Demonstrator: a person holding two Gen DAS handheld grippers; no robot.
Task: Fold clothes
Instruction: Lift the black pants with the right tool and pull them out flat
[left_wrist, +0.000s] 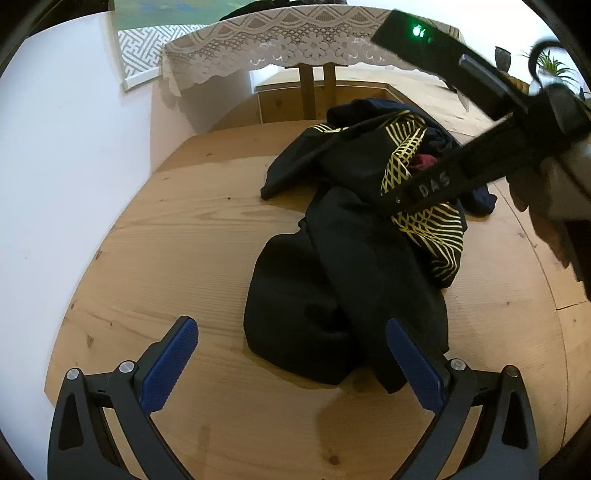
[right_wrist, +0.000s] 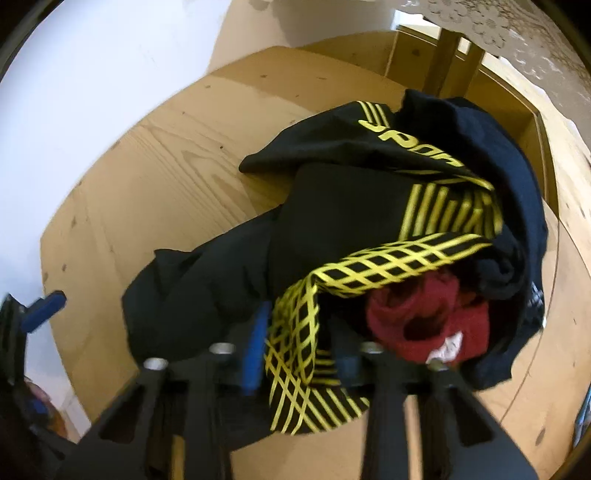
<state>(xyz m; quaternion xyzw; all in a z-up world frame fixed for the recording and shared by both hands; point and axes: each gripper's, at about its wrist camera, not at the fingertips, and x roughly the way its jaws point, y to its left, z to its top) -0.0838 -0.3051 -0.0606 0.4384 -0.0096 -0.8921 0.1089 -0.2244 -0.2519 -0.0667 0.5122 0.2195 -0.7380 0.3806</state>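
In the left wrist view, a pale wooden table (left_wrist: 177, 236) with knots in its grain fills the frame, set against a white wall (left_wrist: 74, 147). Behind it a lace cloth (left_wrist: 280, 48) hangs over a higher wooden surface, and a green plant (left_wrist: 550, 64) shows at the far right. A crumpled black garment with yellow lattice print (left_wrist: 354, 236) lies in a heap on the table, its long axis running from the near edge away toward the lace, the plain black end nearest the camera and the printed part farther off. The left gripper (left_wrist: 291, 354) hovers low over the near end of the heap with its blue pads spread wide and nothing between them. The right gripper (left_wrist: 417, 199) reaches in from the upper right down onto the printed part. In the right wrist view, the same wooden table (right_wrist: 147, 177) and white wall (right_wrist: 92, 74) appear, slightly blurred. The garment (right_wrist: 351, 206) stretches from the camera toward the upper right, and a red cloth (right_wrist: 428, 317) and a dark navy cloth (right_wrist: 491, 147) are bunched with it. The right gripper (right_wrist: 295, 354) has its jaws drawn narrow, pinching a fold of the yellow-latticed fabric.
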